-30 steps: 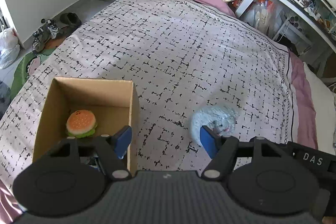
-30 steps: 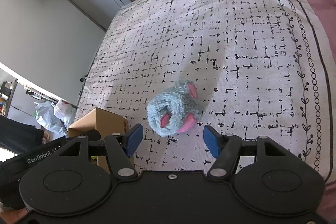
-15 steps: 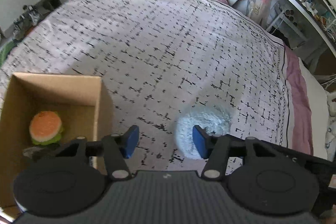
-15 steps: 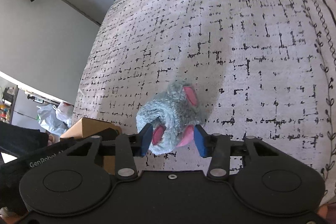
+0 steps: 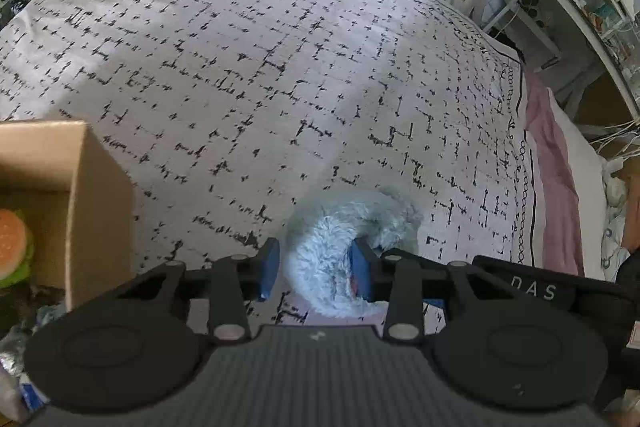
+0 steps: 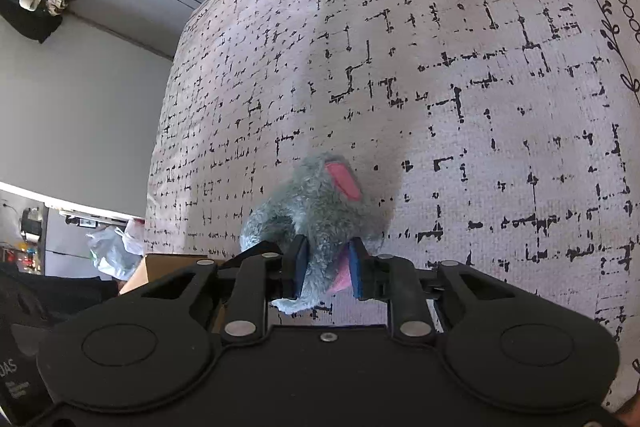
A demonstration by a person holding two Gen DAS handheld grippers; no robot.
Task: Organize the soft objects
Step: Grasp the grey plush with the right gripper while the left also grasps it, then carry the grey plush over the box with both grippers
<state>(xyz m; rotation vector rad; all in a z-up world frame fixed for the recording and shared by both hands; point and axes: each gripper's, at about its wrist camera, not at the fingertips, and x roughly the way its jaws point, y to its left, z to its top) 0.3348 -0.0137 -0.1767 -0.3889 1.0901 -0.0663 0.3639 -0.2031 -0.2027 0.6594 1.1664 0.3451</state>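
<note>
Grey fur is bulging out on both sides of the right gripper [image 6: 326, 269], whose blue pads are pressing in on the lower part of the plush [image 6: 316, 207], narrowed almost together with only squashed pile between them. The hold is sitting low on the body, probably because that is the thickest and firmest part to pinch, while the pink-lined ear [image 6: 343, 180] is pointing away from the camera, free of the pads. The plush is lying on the bedspread [image 6: 460, 75], or perhaps just starting to leave it; from the right wrist view I am not managing to tell which.

From the other side, the left gripper [image 5: 316, 269] is reaching around the same plush [image 5: 340, 247]. Its jaws are standing about half open, with fur filling the gap and touching the right pad. Whether it is truly squeezing or only steadying the toy is unclear, since the left pad seems to be sitting just off the fur. Two grippers on one floppy toy would be keeping it from rolling.

Beside the plush, on the left, the box [image 5: 76, 195] is waiting open-topped, with the burger toy [image 5: 14, 247] already lying inside. That is where the plush is likely heading next, so lifting it over the near cardboard wall is what remains.
</note>
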